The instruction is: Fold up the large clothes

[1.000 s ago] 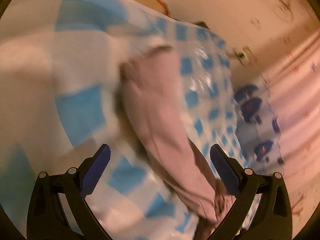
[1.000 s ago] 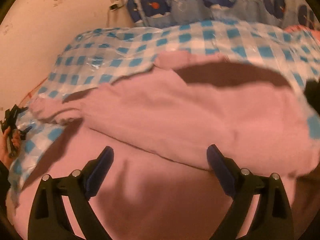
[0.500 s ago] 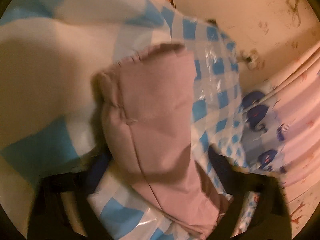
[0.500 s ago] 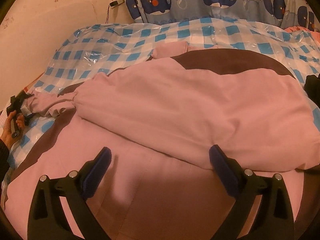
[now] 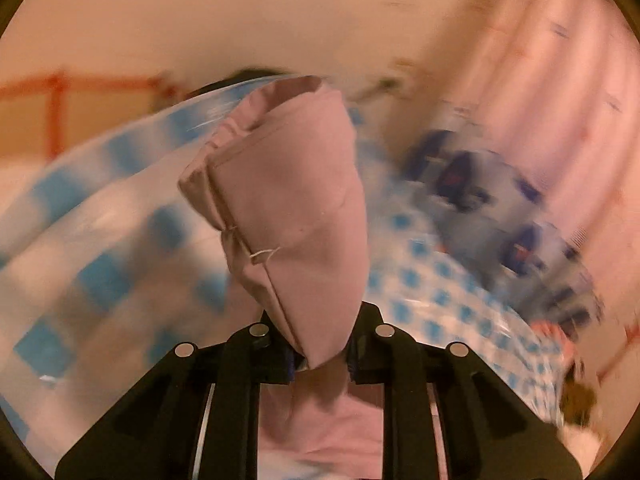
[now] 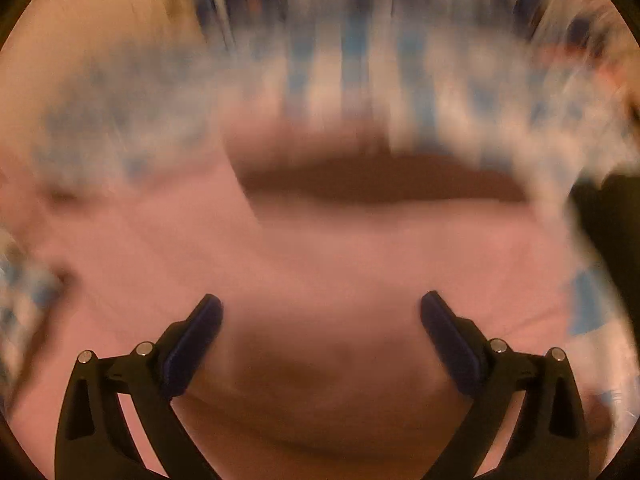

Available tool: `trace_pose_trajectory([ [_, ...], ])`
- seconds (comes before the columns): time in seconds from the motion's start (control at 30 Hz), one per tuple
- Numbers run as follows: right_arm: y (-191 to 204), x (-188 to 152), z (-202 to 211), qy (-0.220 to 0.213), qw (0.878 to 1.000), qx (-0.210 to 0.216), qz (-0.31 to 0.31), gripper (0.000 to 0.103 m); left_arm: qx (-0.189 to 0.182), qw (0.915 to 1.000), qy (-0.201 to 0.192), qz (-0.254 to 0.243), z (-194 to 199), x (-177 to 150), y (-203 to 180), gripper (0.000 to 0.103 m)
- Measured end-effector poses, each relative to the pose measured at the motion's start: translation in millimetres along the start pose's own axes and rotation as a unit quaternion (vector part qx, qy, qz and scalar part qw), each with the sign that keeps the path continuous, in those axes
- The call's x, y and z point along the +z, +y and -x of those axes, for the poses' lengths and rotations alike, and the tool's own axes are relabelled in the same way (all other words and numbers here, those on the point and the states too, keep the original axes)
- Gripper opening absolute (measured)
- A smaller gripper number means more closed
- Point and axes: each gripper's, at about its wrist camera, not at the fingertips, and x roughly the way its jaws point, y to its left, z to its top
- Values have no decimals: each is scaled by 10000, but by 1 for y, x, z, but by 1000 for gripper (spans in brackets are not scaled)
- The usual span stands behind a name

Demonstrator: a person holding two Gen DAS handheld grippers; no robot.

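Note:
A pink garment (image 6: pixel 340 248) lies spread over a blue-and-white checked plastic sheet (image 6: pixel 352 72); the right wrist view is badly blurred. My left gripper (image 5: pixel 320 356) is closing, and its jaws pinch the garment's pink sleeve cuff (image 5: pixel 288 200). The cuff stands up in front of the camera, lifted off the sheet (image 5: pixel 100 248). My right gripper (image 6: pixel 320 320) hovers over the garment's body. Its jaws are still opening wide and nothing is between them.
A curtain with dark blue whales (image 5: pixel 480 200) hangs behind the sheet, beside a pale pink curtain (image 5: pixel 560 80). A plain wall (image 5: pixel 240 20) is at the back left. Something dark (image 6: pixel 604 224) sits at the right edge of the garment.
The left gripper shut on the sleeve cuff and lifted it off the sheet, rolling as it rose. The right gripper swept over the garment, and its view went blurry.

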Motion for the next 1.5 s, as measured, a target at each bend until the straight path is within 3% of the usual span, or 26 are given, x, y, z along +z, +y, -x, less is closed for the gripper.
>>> trace_pose_trajectory([
  [0.13, 1, 5, 3, -60, 10000, 27, 6, 97, -666, 9944, 36, -823, 11, -3, -114, 16],
  [0.23, -11, 6, 23, -366, 9967, 601, -395, 97, -1159, 9848, 191, -1279, 10, -24, -194, 16],
  [0.37, -34, 4, 43, -547, 9850, 1362, -906, 97, -1652, 9704, 523, -1683, 2, -67, -267, 16],
  [0.5, -77, -3, 63, -733, 9589, 2127, -1730, 97, -2111, 9530, 964, -1947, -11, -125, -320, 16],
  [0.67, -122, -18, 73, -980, 9374, 2364, -2362, 97, -2500, 9286, 1882, -1996, -61, -225, -362, 16],
  [0.8, -141, -33, 68, -1275, 9138, 2825, -2626, 97, -2367, 9094, 2838, -1908, -123, -316, -373, 19],
  [0.87, -154, -37, 65, -1504, 8900, 3208, -2871, 97, -2042, 9018, 3230, -2017, -148, -354, -372, 22],
  [0.9, -160, -38, 63, -1563, 8744, 3431, -3054, 97, -1927, 8965, 3364, -2143, -154, -368, -373, 30],
  [1.0, -178, -43, 62, -1815, 8389, 3876, -3363, 97, -1912, 8902, 3091, -2747, -136, -381, -383, 50],
  [1.07, -184, -44, 57, -1772, 8272, 4002, -3523, 97, -1724, 8780, 2712, -3548, -108, -384, -400, 61],
  [1.13, -184, -43, 58, -1730, 8284, 3996, -3522, 97, -1796, 8638, 2452, -4019, -81, -379, -410, 75],
  [1.2, -181, -42, 64, -1702, 8315, 3983, -3478, 97, -1883, 8520, 2196, -4364, -56, -359, -413, 84],
  [1.33, -168, -32, 115, -2353, 8554, 3508, -2998, 97, -1708, 8575, 1817, -4501, -34, -304, -411, 90],
  [1.37, -163, -28, 126, -2463, 8616, 3395, -2858, 97, -1651, 8625, 1741, -4456, -35, -287, -408, 90],
  [1.4, -155, -22, 139, -2518, 8696, 3325, -2643, 97, -1605, 8685, 1696, -4373, -37, -272, -402, 90],
  [1.5, -133, -2, 142, -2301, 8709, 3700, -2273, 97, -1387, 9008, 1486, -3836, -48, -227, -372, 90],
])
